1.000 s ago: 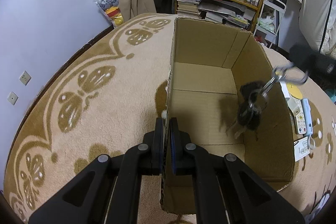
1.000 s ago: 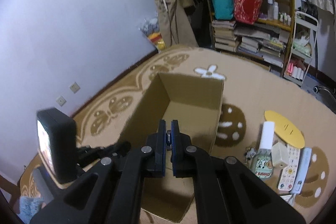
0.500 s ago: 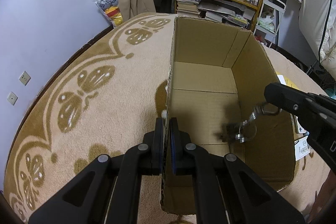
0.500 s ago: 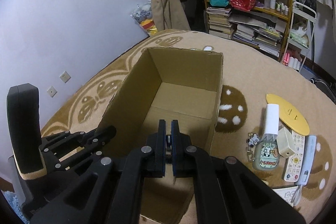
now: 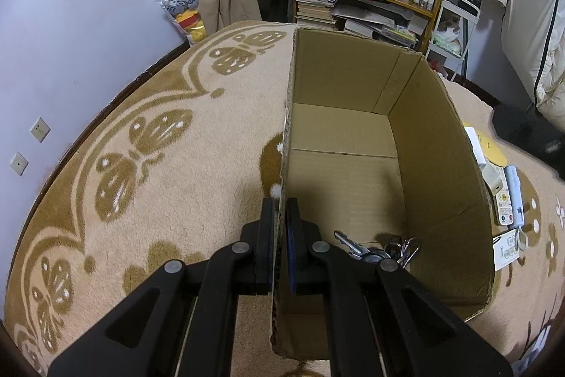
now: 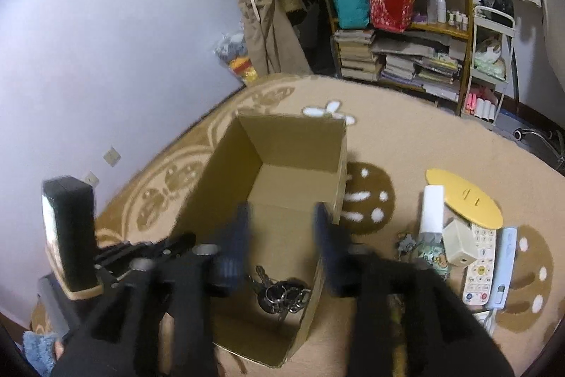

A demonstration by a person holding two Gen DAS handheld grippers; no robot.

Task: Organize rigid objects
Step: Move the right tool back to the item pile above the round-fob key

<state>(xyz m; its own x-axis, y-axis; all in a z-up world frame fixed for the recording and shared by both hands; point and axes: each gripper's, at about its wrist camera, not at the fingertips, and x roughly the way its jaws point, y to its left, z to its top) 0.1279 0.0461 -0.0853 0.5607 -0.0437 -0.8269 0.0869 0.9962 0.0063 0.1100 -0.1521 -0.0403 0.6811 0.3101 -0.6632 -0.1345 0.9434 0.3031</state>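
An open cardboard box [image 5: 353, 83] stands on the patterned rug; it also shows in the right wrist view [image 6: 293, 143]. My left gripper [image 5: 280, 228] is shut on the box's left wall. A bunch of keys [image 5: 374, 251] lies on the box floor near the front right corner, also seen in the right wrist view [image 6: 279, 294]. My right gripper [image 6: 280, 218] is open and empty above the box, over the keys. Loose items lie on the rug to the right: a yellow oval board [image 6: 462, 196], a spray bottle [image 6: 432, 221], a beige cube [image 6: 459, 244], two remotes [image 6: 489, 267].
A cluttered shelf [image 6: 399, 23] with books and bags stands at the back. The wall [image 5: 88, 6] runs along the rug's left side. The left gripper's body and screen [image 6: 69, 232] show left of the box. A wheeled cart [image 6: 491, 59] stands at the back right.
The right gripper opened and let go of the keys, which now lie on the box floor. It has risen away from the box. The left gripper has not moved.
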